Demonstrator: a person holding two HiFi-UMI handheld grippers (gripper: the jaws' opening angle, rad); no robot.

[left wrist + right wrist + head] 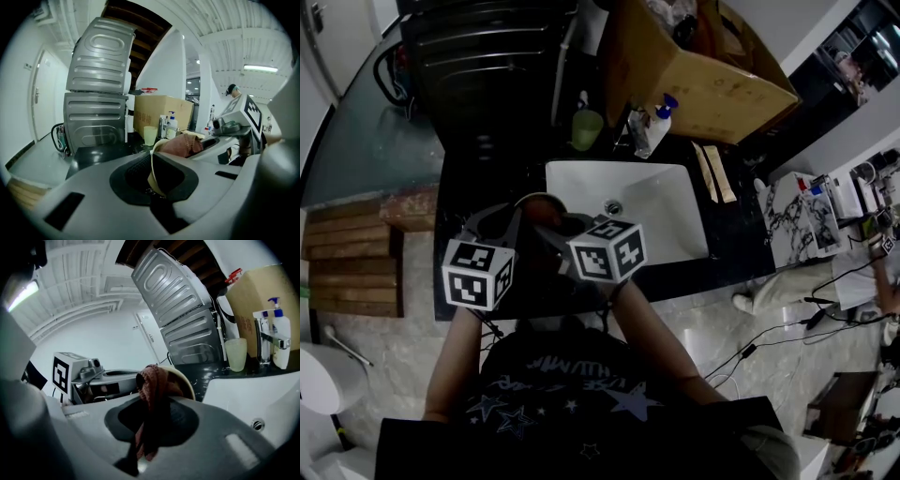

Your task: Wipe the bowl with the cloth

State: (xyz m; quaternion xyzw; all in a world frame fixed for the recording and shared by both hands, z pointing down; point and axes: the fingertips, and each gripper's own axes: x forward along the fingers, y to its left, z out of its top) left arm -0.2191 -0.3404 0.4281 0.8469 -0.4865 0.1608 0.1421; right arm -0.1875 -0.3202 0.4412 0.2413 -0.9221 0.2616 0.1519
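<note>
Low centre of the head view: left gripper (pixel 508 223) clamped on the rim of the cream bowl (pixel 153 165), jaws almost together with only the thin wall between them. Just to its right, right gripper (pixel 565 228) pinched tight on the reddish cloth (pixel 152 390), one tail hanging down between the jaws, the bunched end pushed into the bowl's opening. Bowl held up off the counter between the two grippers, tipped on edge, at the left edge of the white sink (pixel 666 202). Farther up the frame, on the dark counter behind the sink: pale green cup (pixel 587 129), pump bottle (pixel 654 127) beside it. Beyond those, cardboard box (pixel 703 70) at upper right and grey ribbed appliance (pixel 487 56) at upper left.
</note>
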